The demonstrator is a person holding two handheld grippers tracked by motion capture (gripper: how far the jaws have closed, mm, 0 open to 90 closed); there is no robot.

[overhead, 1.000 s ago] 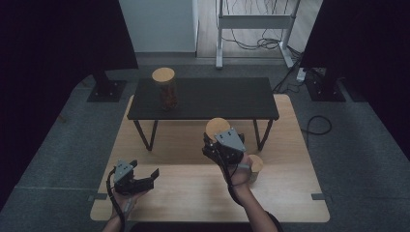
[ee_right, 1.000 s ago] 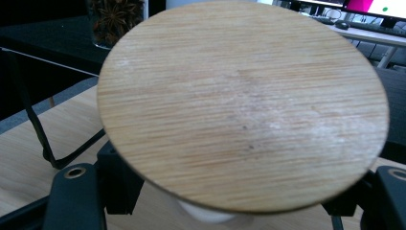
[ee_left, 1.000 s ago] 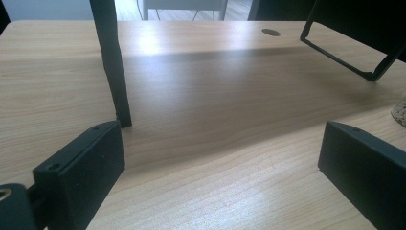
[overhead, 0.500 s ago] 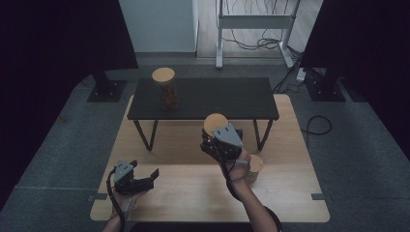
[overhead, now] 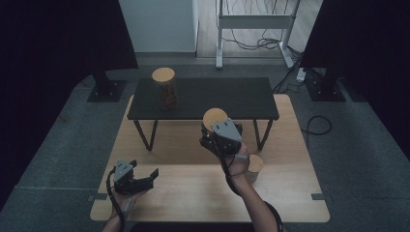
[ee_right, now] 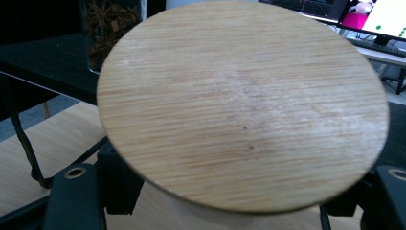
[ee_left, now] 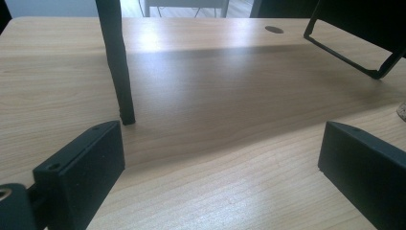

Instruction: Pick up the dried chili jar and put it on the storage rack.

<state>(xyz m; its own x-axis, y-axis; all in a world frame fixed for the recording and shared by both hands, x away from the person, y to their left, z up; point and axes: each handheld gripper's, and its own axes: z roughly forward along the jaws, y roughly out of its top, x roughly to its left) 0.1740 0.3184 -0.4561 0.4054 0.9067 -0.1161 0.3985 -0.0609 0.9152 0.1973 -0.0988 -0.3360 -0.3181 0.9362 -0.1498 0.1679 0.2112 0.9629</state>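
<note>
The right gripper [overhead: 218, 137], raised above the wooden table [overhead: 290, 193] and clamped on a bamboo-lidded jar [ee_right: 244, 105], appears mid-carry toward the black shelf [overhead: 227, 96] just ahead, needing a level set-down, while the left gripper [overhead: 138, 178] rests low, jaws apart.

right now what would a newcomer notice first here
The round wooden lid of a jar clamped in the right tongs, raised above the table just in front of the black shelf. Next, a lidded jar of dark spices stands on the shelf's left part. The left tongs rest open near the table's left front.
</note>
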